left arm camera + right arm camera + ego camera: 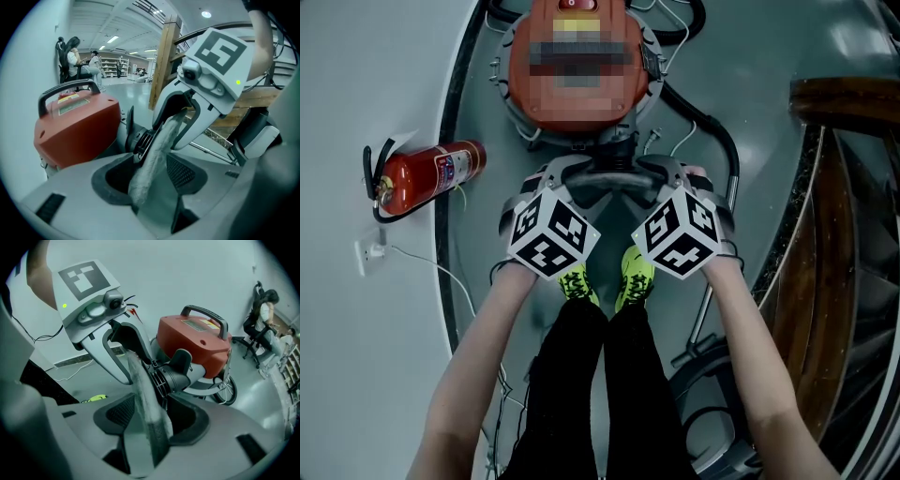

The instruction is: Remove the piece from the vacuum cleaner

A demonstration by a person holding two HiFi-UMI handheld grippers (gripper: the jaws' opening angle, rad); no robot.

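The red vacuum cleaner (pixel 525 75) stands on the grey floor (pixel 356 94) straight ahead of the person's yellow-green shoes (pixel 605 277). Its black carrying handle (pixel 206 315) is on top, and a black ribbed collar (pixel 171 376) juts roughly level from its lower front toward the person. A grey, felt-like strip (pixel 154 154) crosses just in front of that collar, and it appears to be the piece in question. The strip stands on edge. Its long axis runs side to side, from one gripper across to the other, so each gripper view sees it nearly end-on as it leads away toward the opposite gripper. I cannot tell whether it touches the collar. The left gripper (pixel 150 174) points steeply down. Its jaws are spread wide with the strip passing between them, and there is a gap on either side, so the pads do not press on it. The right gripper (pixel 152 417) mirrors this, with its jaws also wide apart around the strip's other end and not clamped. In the head view the two marker cubes sit close together above the shoes. A red fire extinguisher (pixel 427 173) lies on the floor to the left, well apart from the vacuum cleaner. A wooden railing (pixel 834 187) curves along the right.
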